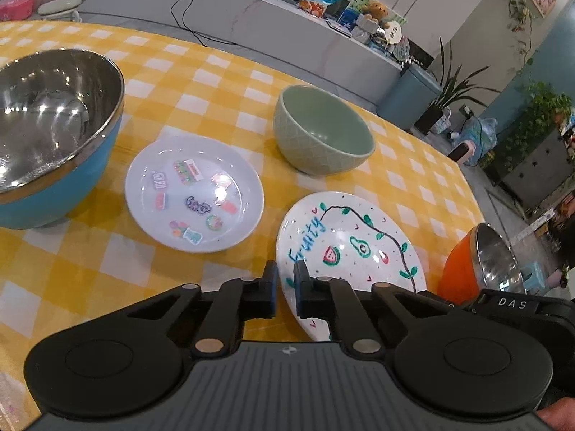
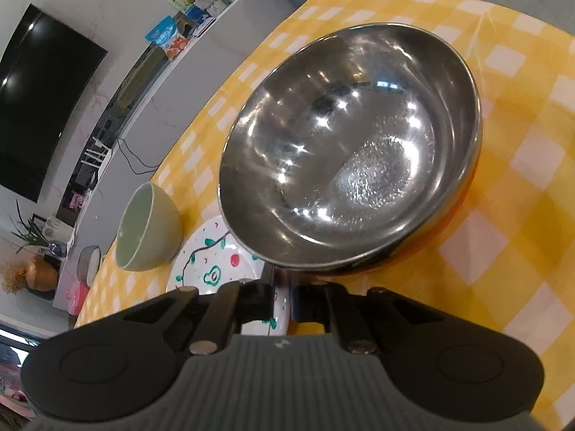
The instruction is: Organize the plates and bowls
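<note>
The table wore a smooth yellow-and-white checked cloth with a faint sheen. The blue bowl had a polished, mirror-bright metal lining and a matt coloured shell; the orange bowl showed the same shiny steel inside, finely scuffed at the bottom. The green bowl looked like glazed ceramic with an embossed lattice outside. Both plates, the sticker plate and the fruit plate, were glossy white. The fingers were matt black plastic.

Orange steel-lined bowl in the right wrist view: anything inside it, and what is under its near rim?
The orange bowl holds nothing, only reflections on bare steel. Its near rim overhangs the "Fruity" plate, hiding that plate's right side. The right gripper is shut on the rim.
</note>
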`<state>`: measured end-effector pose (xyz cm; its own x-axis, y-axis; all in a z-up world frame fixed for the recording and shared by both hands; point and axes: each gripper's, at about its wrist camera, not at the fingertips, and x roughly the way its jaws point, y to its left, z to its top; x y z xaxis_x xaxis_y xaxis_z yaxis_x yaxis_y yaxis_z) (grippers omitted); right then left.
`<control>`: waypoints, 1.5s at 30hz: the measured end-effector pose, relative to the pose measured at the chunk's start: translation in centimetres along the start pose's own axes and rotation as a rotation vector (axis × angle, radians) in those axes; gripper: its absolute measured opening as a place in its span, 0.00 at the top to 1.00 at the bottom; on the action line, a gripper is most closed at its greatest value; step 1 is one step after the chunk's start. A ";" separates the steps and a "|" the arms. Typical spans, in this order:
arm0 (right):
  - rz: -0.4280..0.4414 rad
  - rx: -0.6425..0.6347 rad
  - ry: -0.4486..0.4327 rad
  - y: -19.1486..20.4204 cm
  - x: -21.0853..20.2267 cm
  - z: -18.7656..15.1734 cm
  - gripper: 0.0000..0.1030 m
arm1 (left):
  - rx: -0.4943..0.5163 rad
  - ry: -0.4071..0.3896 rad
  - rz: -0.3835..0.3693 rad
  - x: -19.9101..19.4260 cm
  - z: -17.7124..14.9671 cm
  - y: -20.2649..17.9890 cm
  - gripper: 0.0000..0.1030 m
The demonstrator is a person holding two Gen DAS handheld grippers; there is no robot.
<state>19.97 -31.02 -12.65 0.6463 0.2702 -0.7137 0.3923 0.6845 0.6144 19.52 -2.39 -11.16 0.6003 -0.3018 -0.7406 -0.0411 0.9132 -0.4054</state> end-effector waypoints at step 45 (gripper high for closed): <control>0.072 -0.084 -0.028 0.6 1.6 0.4 0.82 | -0.057 -0.066 -0.034 0.3 -0.3 2.1 0.78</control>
<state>21.51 -30.46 -13.27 0.6892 0.3022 -0.6586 0.2891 0.7187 0.6324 19.39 -0.65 -12.41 0.6537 -0.3118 -0.6895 -0.0643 0.8850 -0.4611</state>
